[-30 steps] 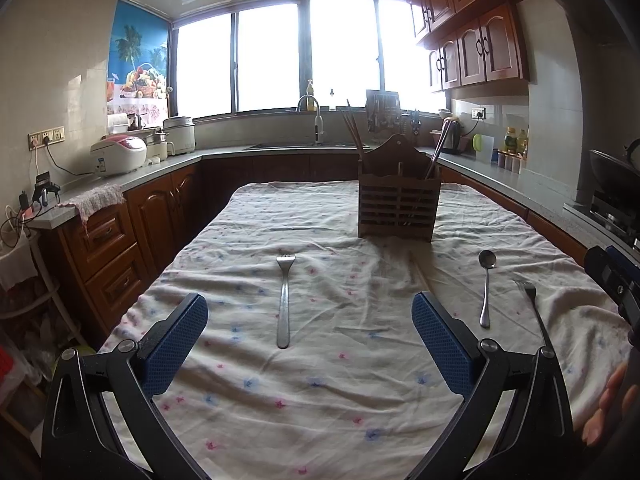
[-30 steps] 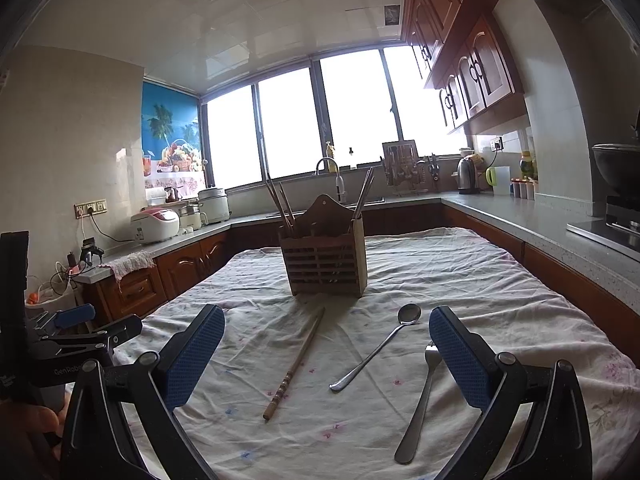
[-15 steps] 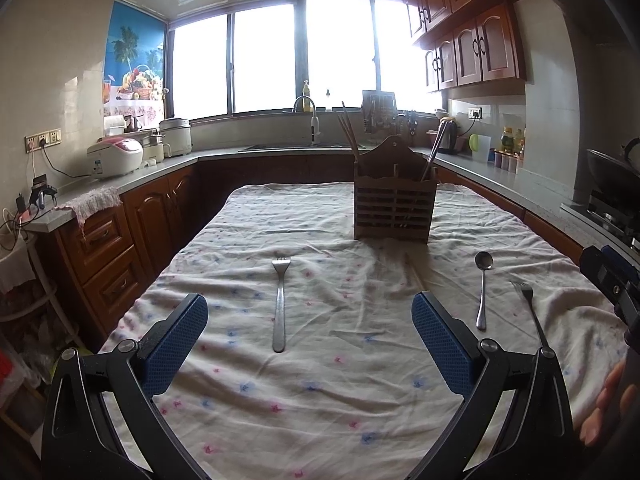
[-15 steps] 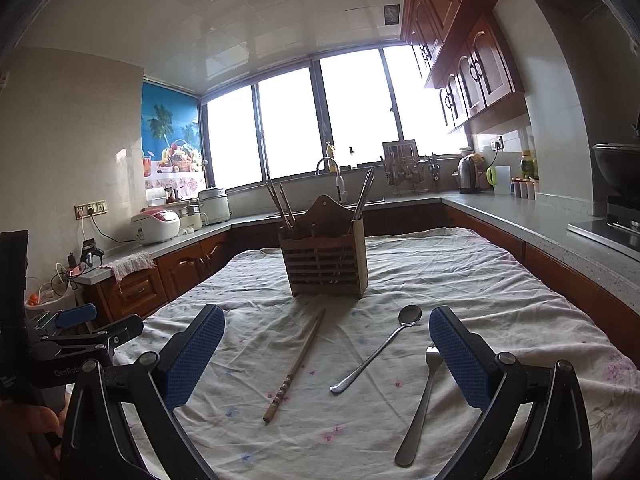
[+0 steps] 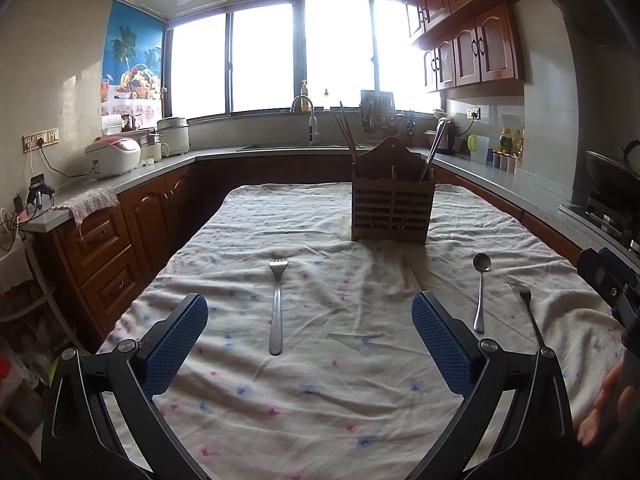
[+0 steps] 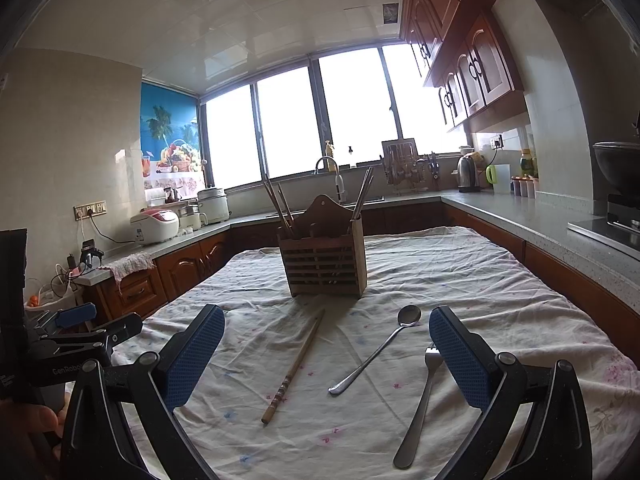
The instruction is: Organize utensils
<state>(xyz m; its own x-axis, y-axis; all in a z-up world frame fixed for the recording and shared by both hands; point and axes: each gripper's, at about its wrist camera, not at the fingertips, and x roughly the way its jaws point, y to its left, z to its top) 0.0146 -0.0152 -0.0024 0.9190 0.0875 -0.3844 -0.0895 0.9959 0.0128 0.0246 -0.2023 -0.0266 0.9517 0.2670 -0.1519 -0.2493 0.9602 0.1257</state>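
Both the left hand-held gripper (image 5: pixel 310 340) and right hand-held gripper (image 6: pixel 326 352) hover open and empty. 4 loose utensils lie on the cloth-covered tabletop (image 5: pixel 340 380) before the slatted wooden utensil holder (image 5: pixel 392 210). Best straddle the nearest silver metal fork (image 5: pixel 276 306) mid-handle, pads square, then lift.

I am working with two black-framed grippers, left gripper (image 5: pixel 310 344) and right gripper (image 6: pixel 326 354). Both are wearing blue dimpled pads (image 6: pixel 194 356) and silver pivot screws (image 5: pixel 489 345); white "GenRobo" lettering is showing on the left frame.
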